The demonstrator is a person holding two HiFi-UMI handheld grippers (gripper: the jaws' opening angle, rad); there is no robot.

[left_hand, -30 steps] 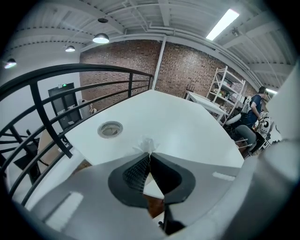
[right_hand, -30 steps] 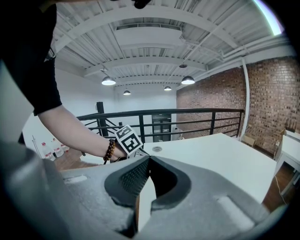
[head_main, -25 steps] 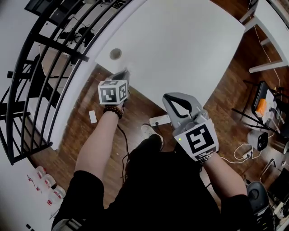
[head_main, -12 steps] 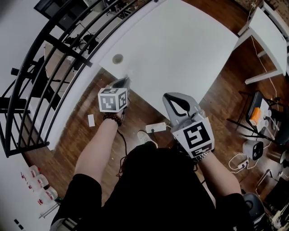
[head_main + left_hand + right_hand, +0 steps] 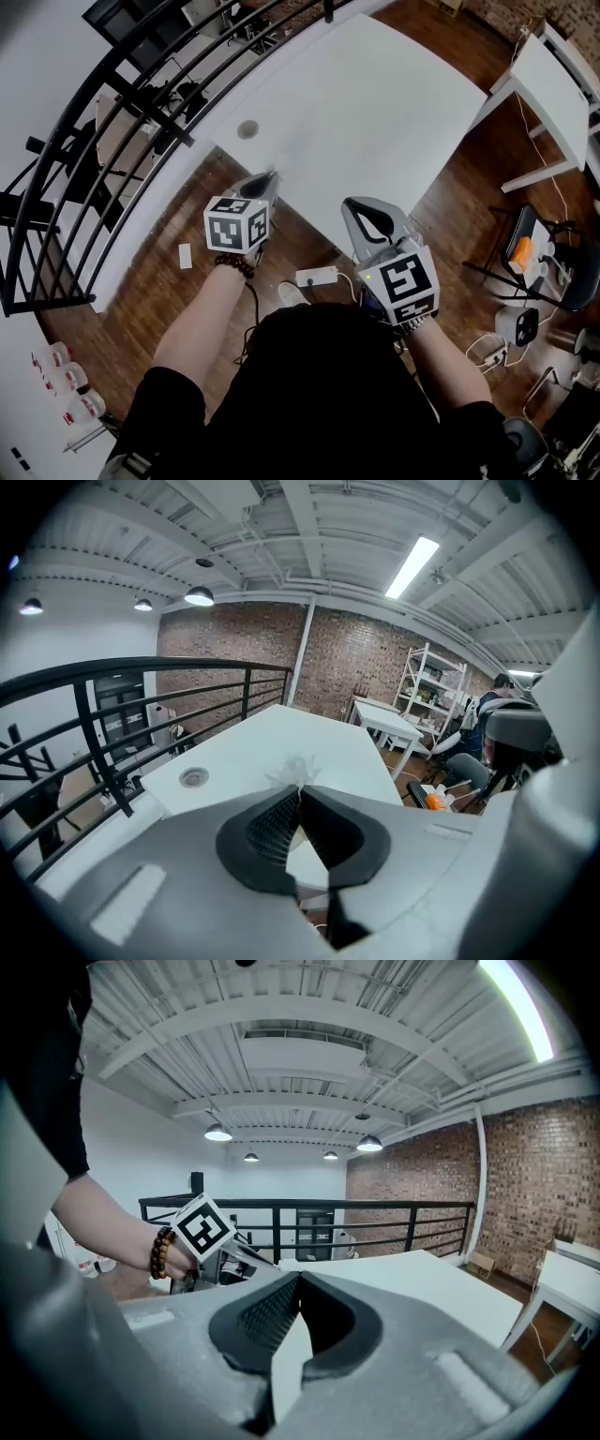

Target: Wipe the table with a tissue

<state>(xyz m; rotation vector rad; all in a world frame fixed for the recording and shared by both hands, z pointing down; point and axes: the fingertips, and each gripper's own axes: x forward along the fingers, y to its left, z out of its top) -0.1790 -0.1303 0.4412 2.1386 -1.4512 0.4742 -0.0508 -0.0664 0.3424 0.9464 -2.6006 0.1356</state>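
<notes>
Left claw (image 5: pixel 300 787) is pinched shut on a crumpled white tissue (image 5: pixel 298 769), which pokes out past the tips. It is held at the near edge of the white worktop (image 5: pixel 375 103); contact with the surface can't be told. Right claw (image 5: pixel 298 1277) is closed with nothing in it, held off the worktop over the wood floor (image 5: pixel 159 281). A round cable hole (image 5: pixel 247 129) sits near the worktop corner.

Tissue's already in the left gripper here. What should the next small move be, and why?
Probably lower the left gripper forward until the tissue meets the table. Its jaws are shut on the tissue by the table's near edge, and it doesn't look pressed to the top yet.
</notes>
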